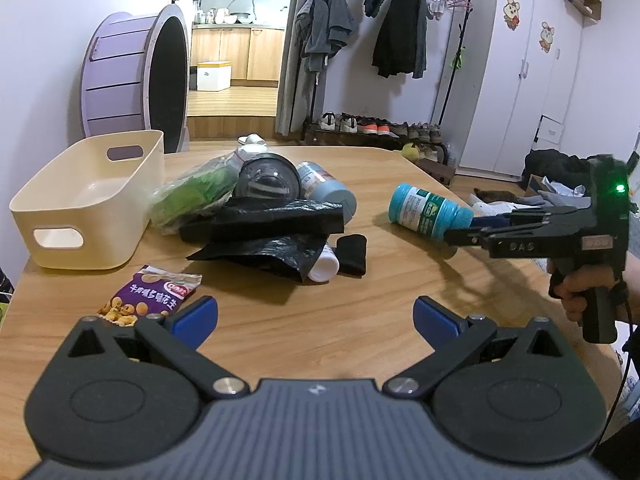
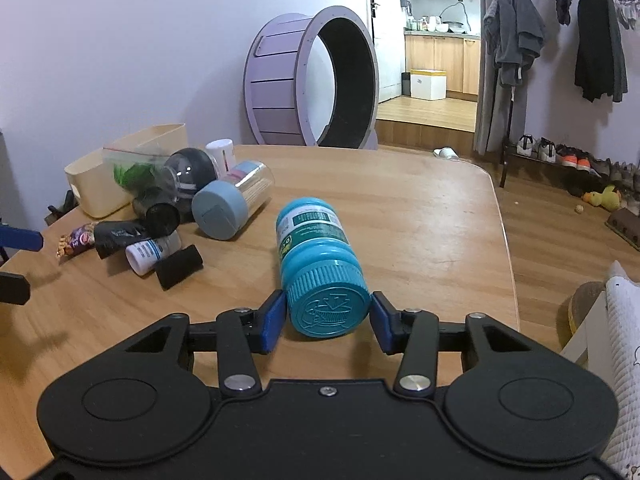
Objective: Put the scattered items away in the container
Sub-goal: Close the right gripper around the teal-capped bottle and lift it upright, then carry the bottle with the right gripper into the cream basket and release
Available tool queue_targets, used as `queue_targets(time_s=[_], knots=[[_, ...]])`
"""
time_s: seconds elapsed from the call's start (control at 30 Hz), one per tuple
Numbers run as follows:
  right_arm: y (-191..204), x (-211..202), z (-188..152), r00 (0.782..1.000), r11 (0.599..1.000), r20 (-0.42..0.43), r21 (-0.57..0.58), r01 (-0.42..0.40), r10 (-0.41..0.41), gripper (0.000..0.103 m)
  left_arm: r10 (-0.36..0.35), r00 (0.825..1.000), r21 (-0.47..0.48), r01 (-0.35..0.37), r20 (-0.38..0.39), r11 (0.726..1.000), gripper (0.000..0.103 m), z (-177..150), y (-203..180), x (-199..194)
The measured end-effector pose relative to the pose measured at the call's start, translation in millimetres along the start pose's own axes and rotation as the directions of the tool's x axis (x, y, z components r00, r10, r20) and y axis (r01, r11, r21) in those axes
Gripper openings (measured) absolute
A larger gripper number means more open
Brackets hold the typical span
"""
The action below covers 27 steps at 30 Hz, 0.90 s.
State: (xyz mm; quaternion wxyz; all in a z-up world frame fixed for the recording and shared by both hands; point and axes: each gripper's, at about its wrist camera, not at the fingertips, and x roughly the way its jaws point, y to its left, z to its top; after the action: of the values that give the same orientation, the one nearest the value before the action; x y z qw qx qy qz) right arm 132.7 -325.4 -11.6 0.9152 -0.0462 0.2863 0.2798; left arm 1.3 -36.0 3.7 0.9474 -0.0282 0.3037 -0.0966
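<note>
Over on the right side of the tabletop (image 1: 320, 300), clamping the right tongs (image 2: 328, 316) onto the teal bottle (image 2: 316, 256). Pressing both blue pads (image 2: 274, 316) against the ribbed cap from either side, at a narrow opening, with the bottle's base pointing away toward the far edge. Gripping the handle with a hand (image 1: 580, 292), seen from the left wrist view.

Down at the near edge, hanging the left tongs (image 1: 316, 316) wide open above bare wood, holding nothing and touching nothing.

Far left, sitting upright on the tabletop and looking empty: the cream container (image 1: 132, 216). Lying just beside it, a heap: a clear bag of greens (image 1: 192, 196), a dark round jar (image 1: 268, 182) and a grey-blue capped canister (image 1: 328, 192), all crowding against a black plastic bag (image 1: 260, 220). Poking out from under that bag, a white bottle (image 1: 324, 268), with a black roll (image 1: 352, 254) touching it. Lying flat nearer the container's front corner, a purple snack packet (image 1: 152, 294), apart from the heap.
</note>
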Motion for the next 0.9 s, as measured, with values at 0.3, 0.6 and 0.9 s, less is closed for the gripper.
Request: queue_targets(time_s=[0.3, 0.6, 0.9], knots=[[21.7, -34.5, 19.7, 0.99, 0.999, 0.137, -0.038, -0.031, 0.036, 0.044, 0.002, 1.0, 0.004, -0.002, 0.002, 1.0, 0.103, -0.1, 1.5, 0.3], [49.1, -27.8, 22.6, 0.988, 0.996, 0.146, -0.084, -0.028, 0.04, 0.044, 0.016, 1.0, 0.004, -0.016, 0.011, 1.0, 0.103, 0.7, 3.2, 0.1], [52.4, -19.7, 28.3, 0.986, 0.998, 0.167, -0.062, -0.015, 0.025, 0.053, 0.022, 0.999, 0.002, -0.023, 0.024, 1.0, 0.103, 1.8, 8.1, -5.7]])
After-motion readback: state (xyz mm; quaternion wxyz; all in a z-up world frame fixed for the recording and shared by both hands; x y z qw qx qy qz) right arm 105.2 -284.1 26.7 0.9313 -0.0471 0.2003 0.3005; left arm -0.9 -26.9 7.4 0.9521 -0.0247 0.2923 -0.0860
